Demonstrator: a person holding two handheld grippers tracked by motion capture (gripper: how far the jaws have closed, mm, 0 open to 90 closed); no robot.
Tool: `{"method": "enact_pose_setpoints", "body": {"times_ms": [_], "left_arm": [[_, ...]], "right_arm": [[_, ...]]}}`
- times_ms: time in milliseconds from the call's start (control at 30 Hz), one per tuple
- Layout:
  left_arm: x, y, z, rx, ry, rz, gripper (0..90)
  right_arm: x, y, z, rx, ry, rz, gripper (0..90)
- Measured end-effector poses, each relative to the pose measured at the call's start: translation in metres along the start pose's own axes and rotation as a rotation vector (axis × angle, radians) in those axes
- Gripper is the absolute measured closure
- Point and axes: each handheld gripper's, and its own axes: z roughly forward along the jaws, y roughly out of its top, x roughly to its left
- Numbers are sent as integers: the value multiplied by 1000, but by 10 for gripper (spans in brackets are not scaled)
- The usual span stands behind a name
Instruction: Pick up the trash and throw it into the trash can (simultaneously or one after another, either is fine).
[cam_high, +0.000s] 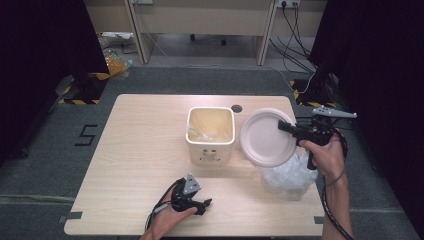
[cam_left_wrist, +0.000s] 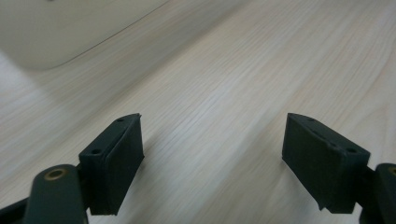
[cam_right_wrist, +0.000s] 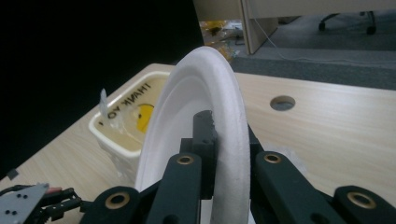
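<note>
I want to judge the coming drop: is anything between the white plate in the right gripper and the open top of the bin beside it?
Nothing visible is. The right gripper is shut on the white plate, held tilted in the air just right of the bin. The bin's mouth is open, with a plastic liner inside. The crumpled plastic lies lower, on the table.

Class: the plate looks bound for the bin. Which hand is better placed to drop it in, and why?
Right. The right gripper is shut on the plate's rim, holding it tilted just beside the bin. The left gripper is open with nothing in it, low at the table's near edge.
</note>
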Motion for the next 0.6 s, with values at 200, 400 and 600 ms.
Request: {"method": "enact_pose_setpoints", "body": {"times_ms": [200, 400, 600], "left_arm": [[21, -15, -16, -2, 44, -48, 198], [38, -28, -28, -9, 82, -92, 196], [48, -35, -33, -18, 124, -104, 194]], "right_arm": [[8, 21, 11, -11, 34, 4, 844], [18, 33, 30, -9, 62, 4, 844], [33, 48, 56, 11, 88, -1, 845]]}}
